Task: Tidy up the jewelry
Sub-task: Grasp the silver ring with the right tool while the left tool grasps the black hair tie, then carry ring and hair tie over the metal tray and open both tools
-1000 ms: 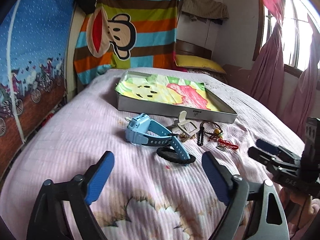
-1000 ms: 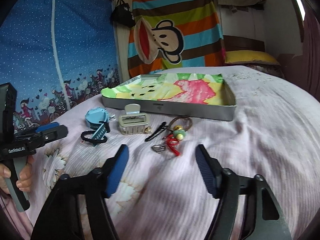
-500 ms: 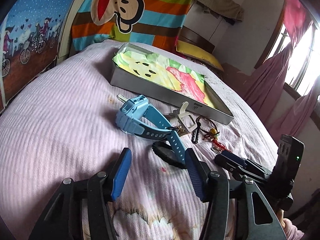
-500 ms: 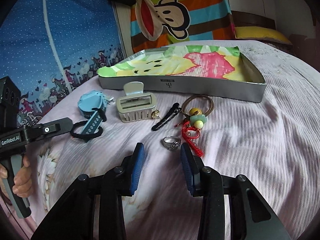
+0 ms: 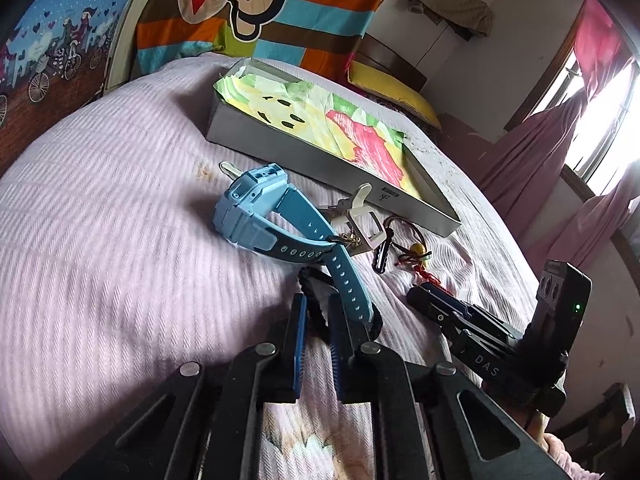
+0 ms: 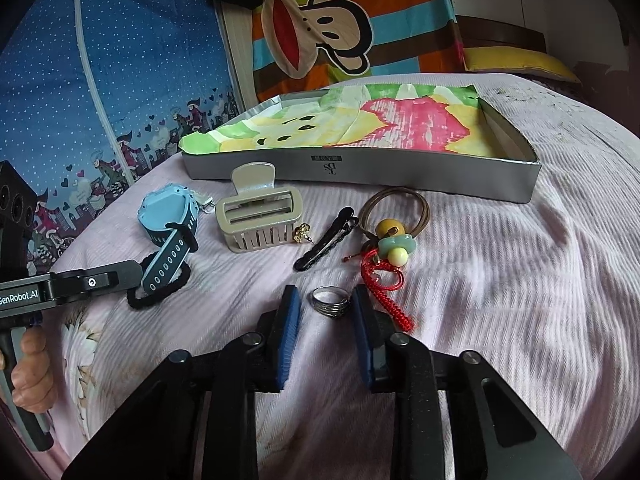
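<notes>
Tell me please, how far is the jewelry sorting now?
Nothing looks done: the box holds only its colored paper. In hand: the left gripper has its jaws closing around the black hair tie, and the right gripper straddles the silver ring, jaws apart. Left on the bed: blue watch, hair claw, black clip, beaded cord.

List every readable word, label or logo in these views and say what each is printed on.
"GenRobot.AI": side of the left gripper, right wrist view.
"DAS": body of the right gripper, left wrist view.
Logo on the grey box front wall: too small to read surely.
</notes>
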`<action>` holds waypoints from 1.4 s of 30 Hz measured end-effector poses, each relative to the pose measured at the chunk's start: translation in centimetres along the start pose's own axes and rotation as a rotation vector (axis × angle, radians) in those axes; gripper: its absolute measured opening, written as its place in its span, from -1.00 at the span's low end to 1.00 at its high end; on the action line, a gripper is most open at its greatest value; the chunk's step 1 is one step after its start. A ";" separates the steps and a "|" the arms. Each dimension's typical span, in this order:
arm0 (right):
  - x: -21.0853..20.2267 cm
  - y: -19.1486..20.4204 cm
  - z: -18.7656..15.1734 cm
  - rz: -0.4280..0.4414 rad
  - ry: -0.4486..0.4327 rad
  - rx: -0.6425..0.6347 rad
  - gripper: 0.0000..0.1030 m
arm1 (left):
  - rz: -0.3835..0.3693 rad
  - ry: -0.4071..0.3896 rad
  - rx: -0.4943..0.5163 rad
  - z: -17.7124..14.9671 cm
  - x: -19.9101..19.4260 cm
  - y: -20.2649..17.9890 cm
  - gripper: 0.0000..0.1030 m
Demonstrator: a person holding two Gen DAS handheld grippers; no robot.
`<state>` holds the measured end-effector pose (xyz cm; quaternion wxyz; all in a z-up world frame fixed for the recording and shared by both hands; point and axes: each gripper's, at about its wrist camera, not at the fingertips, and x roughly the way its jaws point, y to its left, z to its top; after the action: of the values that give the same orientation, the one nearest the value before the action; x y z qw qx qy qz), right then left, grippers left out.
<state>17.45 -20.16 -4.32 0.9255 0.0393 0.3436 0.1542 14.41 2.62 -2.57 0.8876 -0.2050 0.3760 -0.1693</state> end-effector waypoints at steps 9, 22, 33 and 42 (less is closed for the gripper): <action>-1.3 1.0 -1.0 0.033 -0.044 -0.021 -0.64 | 0.014 -0.045 0.074 -0.7 -1.4 -1.6 -0.89; -4.8 2.1 -2.7 0.063 -0.107 -0.039 -0.64 | -0.006 -0.110 0.201 -2.7 -5.0 -5.7 -0.90; -7.6 2.7 -0.6 0.072 -0.204 -0.059 -0.64 | -0.002 -0.198 0.295 -0.7 -7.1 -8.7 -0.90; -5.4 2.6 5.2 0.081 -0.255 -0.061 -0.64 | 0.075 -0.275 0.279 7.4 -4.5 -7.3 -0.90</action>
<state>16.29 -19.25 3.52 0.9555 0.0442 0.2165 0.1957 15.81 0.15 8.36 0.9561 -0.0872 0.2314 -0.1570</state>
